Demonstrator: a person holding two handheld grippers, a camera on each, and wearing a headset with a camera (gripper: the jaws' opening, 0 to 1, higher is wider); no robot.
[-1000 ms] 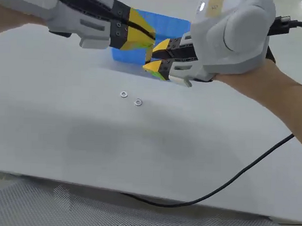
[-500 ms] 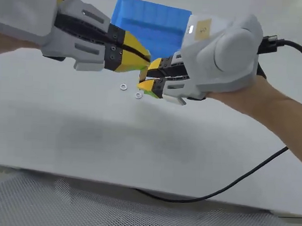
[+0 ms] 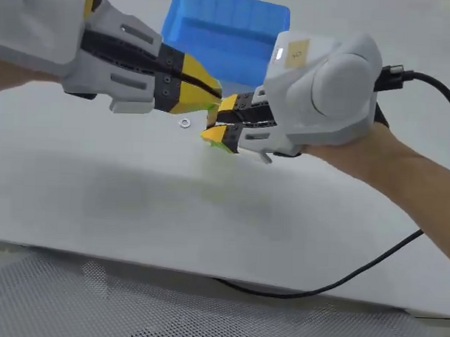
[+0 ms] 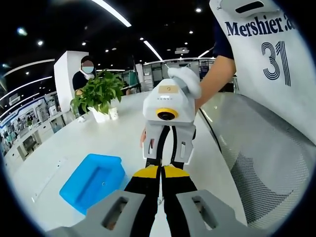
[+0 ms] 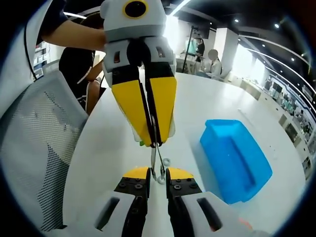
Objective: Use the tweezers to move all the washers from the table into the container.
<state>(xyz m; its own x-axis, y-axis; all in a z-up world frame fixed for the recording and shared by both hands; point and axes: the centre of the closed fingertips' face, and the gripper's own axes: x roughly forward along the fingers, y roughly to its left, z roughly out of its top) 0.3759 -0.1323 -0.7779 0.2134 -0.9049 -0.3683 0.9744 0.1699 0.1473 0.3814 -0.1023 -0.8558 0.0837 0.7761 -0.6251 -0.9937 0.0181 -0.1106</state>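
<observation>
Left tongs [image 3: 211, 94] are closed on the tweezers [image 5: 154, 155], whose long axis runs straight from them into the narrow gap of the right tongs [image 3: 216, 125]. We cannot tell whether the right pair presses the legs. One washer [image 3: 184, 123] lies flat on the counter [image 3: 172, 204], just beside the right pair's tips, toward the left gripper's side. The container [image 3: 215, 28] sits beyond. We judge the tweezers must come down sideways onto that washer.

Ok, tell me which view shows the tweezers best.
The right gripper view: there the tweezers show as thin metal prongs between the left gripper and the right gripper. In the head and left gripper views the jaws mostly hide them.
</observation>
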